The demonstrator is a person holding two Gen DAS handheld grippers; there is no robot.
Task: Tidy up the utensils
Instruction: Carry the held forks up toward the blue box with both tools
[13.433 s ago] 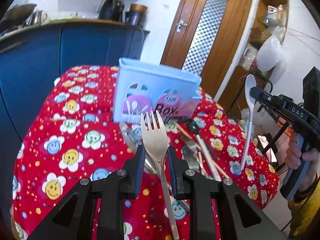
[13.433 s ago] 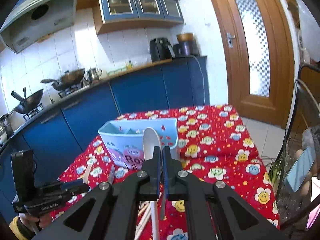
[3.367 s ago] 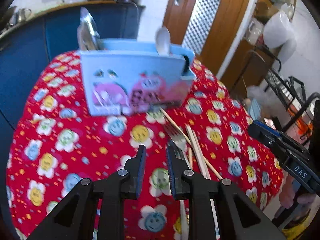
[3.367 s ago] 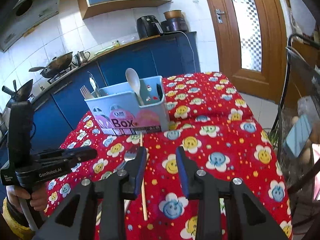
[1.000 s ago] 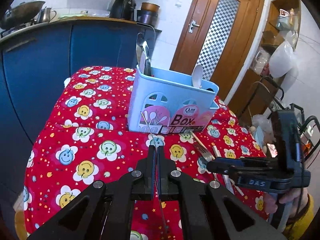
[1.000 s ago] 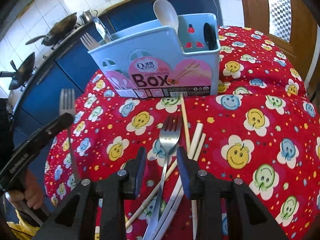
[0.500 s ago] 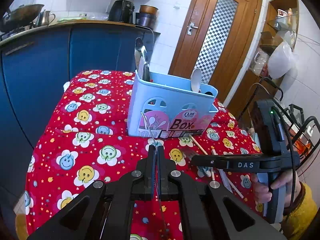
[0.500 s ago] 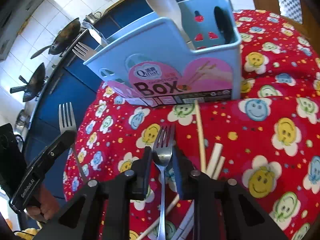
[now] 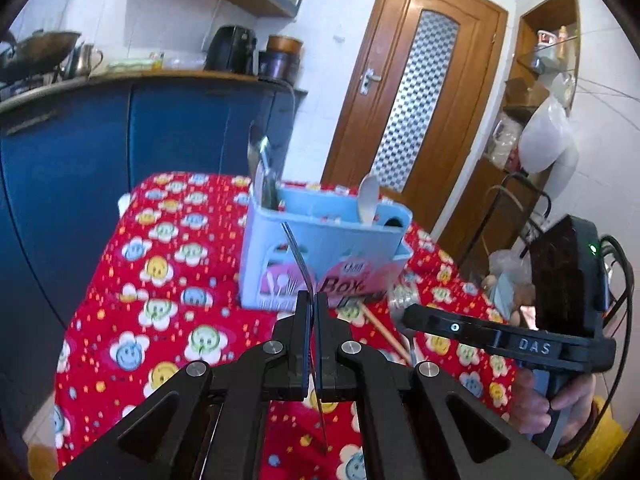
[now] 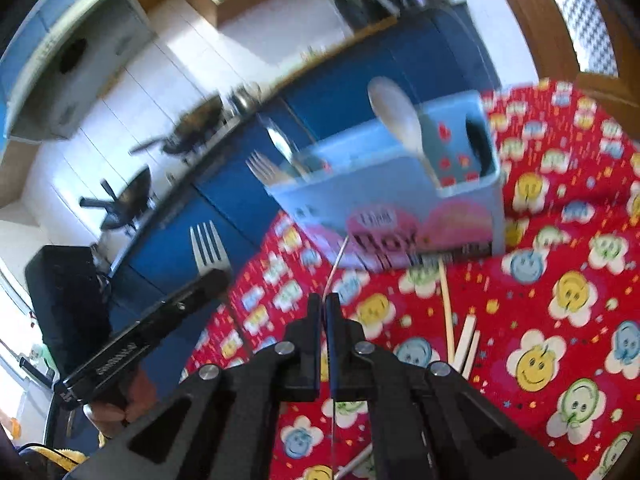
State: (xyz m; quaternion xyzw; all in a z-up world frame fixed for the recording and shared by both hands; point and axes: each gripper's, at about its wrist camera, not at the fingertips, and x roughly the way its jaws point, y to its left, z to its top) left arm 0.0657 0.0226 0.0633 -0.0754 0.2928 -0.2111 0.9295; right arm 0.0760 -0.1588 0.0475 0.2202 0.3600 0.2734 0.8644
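A light blue utensil box (image 9: 324,258) stands on the red smiley tablecloth (image 9: 168,276); it also shows in the right wrist view (image 10: 384,196). It holds a white spoon (image 9: 367,200), a fork and metal utensils. My left gripper (image 9: 312,300) is shut on a metal fork (image 9: 298,258), seen edge-on in front of the box; its tines show in the right wrist view (image 10: 208,246). My right gripper (image 10: 324,300) is shut on a second metal fork (image 10: 334,270), lifted off the cloth and edge-on. Chopsticks (image 10: 446,312) lie on the cloth before the box.
Blue kitchen cabinets (image 9: 80,152) stand behind the table with pots on the counter. A wooden door (image 9: 408,108) is at the back right. The right gripper body (image 9: 508,344) hangs over the table's right side. A wire rack (image 9: 520,200) stands by the door.
My right gripper has shut on the fork that lay before the box and lifted it off the cloth. My left gripper keeps its fork and has come a little nearer the box.
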